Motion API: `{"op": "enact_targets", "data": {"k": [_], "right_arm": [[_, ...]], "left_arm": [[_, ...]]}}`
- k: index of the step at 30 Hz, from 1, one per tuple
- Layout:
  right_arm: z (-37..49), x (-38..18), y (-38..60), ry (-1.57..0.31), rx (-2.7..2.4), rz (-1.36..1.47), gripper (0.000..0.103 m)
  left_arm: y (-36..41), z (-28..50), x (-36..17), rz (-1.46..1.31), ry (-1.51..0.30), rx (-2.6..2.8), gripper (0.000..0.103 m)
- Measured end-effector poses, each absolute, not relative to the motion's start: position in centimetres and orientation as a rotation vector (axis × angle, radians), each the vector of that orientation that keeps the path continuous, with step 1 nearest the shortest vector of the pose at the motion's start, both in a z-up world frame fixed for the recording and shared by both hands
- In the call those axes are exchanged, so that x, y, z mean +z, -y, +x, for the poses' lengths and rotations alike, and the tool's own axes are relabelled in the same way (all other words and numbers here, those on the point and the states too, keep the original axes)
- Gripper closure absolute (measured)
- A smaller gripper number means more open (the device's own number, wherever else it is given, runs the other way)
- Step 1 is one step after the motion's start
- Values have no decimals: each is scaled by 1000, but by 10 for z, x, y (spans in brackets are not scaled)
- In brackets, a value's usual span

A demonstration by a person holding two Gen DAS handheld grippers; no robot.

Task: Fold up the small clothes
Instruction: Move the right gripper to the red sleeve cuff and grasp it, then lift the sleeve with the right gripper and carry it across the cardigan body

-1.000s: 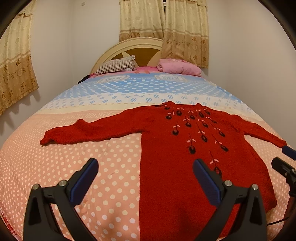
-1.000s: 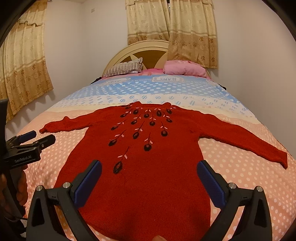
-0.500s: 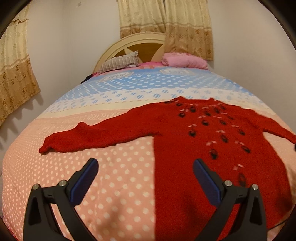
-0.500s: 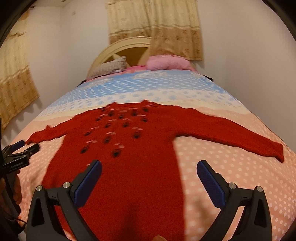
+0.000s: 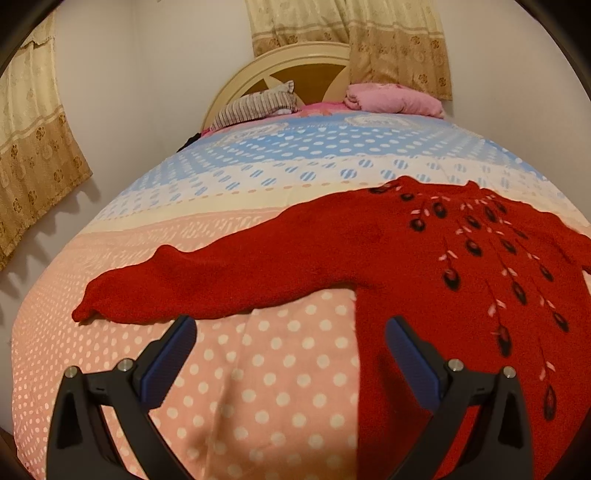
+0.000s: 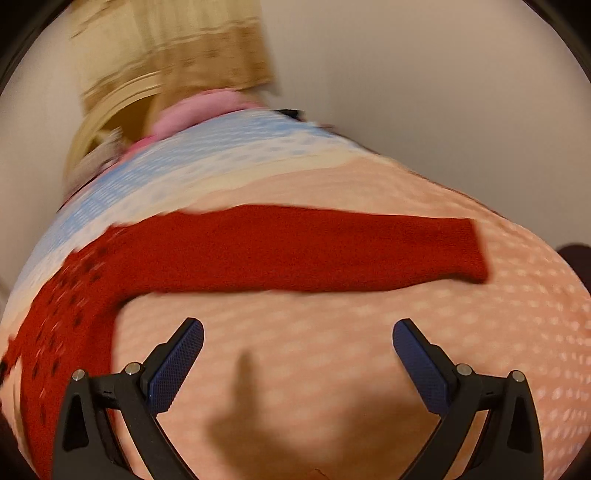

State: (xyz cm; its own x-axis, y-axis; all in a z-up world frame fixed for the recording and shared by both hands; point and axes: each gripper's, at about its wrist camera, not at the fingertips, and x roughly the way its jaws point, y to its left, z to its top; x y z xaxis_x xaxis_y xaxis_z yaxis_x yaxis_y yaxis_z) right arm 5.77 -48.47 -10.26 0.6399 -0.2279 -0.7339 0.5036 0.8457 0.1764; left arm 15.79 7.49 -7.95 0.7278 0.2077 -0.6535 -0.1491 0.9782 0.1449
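1. Both sets of jaws spread wide, gripping nothing; left gripper (image 5: 290,347) poised over bare bedspread (image 5: 258,369) just short of the sweater's left sleeve (image 5: 207,291); right finger of it over the sweater's side edge.
2. Right gripper (image 6: 297,350) likewise released, above dotted pink bedspread (image 6: 369,332), apart from the right sleeve (image 6: 332,251); whole right view blurred.
3. Red sweater (image 5: 443,280) flat on the bed, face up, neckline toward the headboard (image 5: 295,62); dark flower embroidery (image 5: 472,247) trailing down the chest.
4. Left sleeve stretched out sideways, cuff toward the bed's left edge, slightly wrinkled near the cuff.
5. Right sleeve laid out straight toward the bed's right side, cuff end squared off, flat on the pink dots.
6. Bedspread pink with white dots near the grippers, cream band past that, blue toward the head.
7. Striped pillow (image 5: 255,105) and pink pillow (image 5: 395,98) against the headboard, well apart from the sweater.
8. Curtains (image 5: 351,29) behind the headboard; another curtain (image 5: 29,147) on the left wall.
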Motion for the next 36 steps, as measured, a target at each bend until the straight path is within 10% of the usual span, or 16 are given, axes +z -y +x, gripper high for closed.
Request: {"op": "enact_targets", "data": {"k": [21, 30, 36], "right_arm": [[72, -138, 617, -885, -617, 593, 4], [92, -126, 616, -830, -509, 666, 85], [104, -90, 589, -765, -430, 612, 91]], "left_arm": [[-68, 187, -107, 57, -801, 134, 0], [-82, 189, -110, -37, -810, 126, 0], [-85, 190, -112, -62, -819, 125, 0]]}}
